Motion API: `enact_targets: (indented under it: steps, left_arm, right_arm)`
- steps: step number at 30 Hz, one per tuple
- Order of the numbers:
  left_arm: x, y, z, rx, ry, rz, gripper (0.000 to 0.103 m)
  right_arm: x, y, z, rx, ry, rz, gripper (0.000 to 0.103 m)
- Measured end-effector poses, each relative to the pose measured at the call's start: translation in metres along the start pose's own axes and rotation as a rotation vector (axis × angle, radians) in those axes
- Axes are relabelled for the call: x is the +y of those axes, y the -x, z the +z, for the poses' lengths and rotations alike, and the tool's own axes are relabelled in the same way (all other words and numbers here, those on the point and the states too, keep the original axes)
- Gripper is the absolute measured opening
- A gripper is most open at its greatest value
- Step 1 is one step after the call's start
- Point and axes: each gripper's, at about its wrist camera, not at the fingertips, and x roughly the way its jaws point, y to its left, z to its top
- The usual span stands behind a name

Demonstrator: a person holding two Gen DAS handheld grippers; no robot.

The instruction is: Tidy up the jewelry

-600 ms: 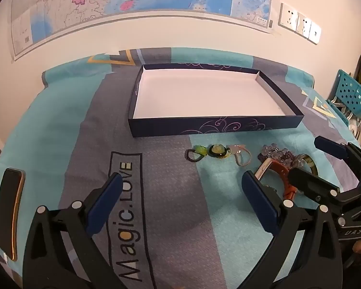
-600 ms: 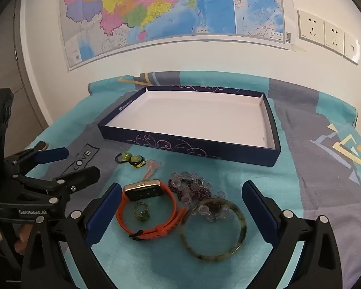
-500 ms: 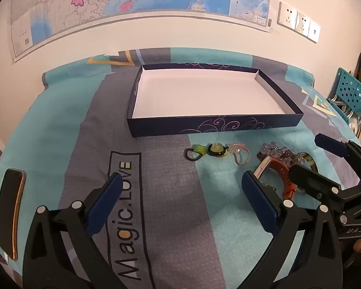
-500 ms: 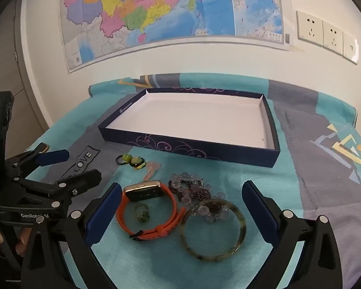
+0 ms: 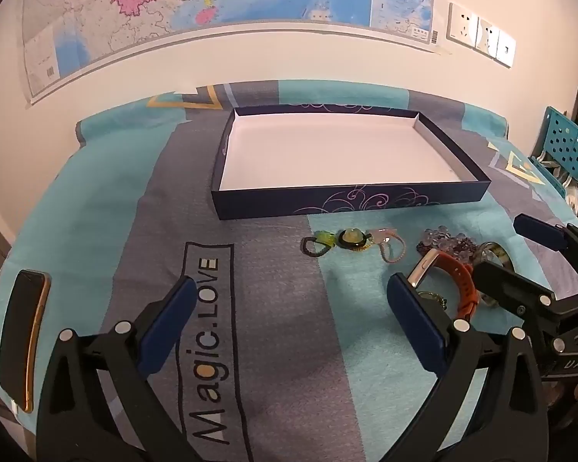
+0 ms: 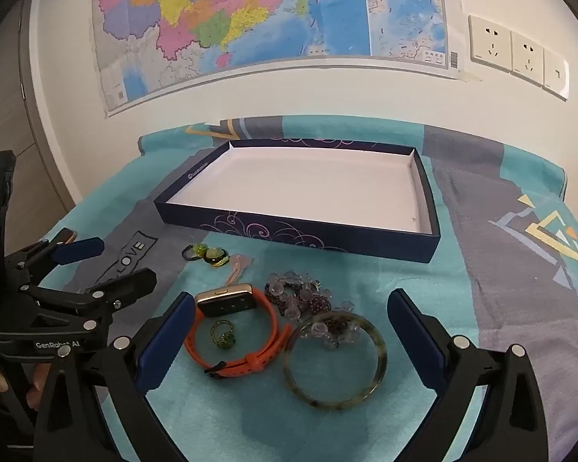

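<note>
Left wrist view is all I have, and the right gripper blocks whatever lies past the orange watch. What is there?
Observer: A mottled green-brown bangle lies flat on the cloth, just right of the orange watch. The right wrist view shows it whole.
Operator: Is anything touching it?
Observer: Yes. The clear and purple bead bracelet spills over its far rim, and a few beads sit inside the hoop.
Operator: And inside the watch strap?
Observer: A small ring with a green stone lies inside the strap's loop. It seems clear of the strap.
</note>
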Motion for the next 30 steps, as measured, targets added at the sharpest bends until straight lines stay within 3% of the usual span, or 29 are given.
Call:
enact_targets:
  steps: [30]
  left_arm:
    - [-0.0023,-0.0001,-0.0021,0.001,-0.003,0.0,0.097]
  right_arm:
    - [-0.0072,-0.0001,-0.0032,0.004,-0.014,-0.01,0.096]
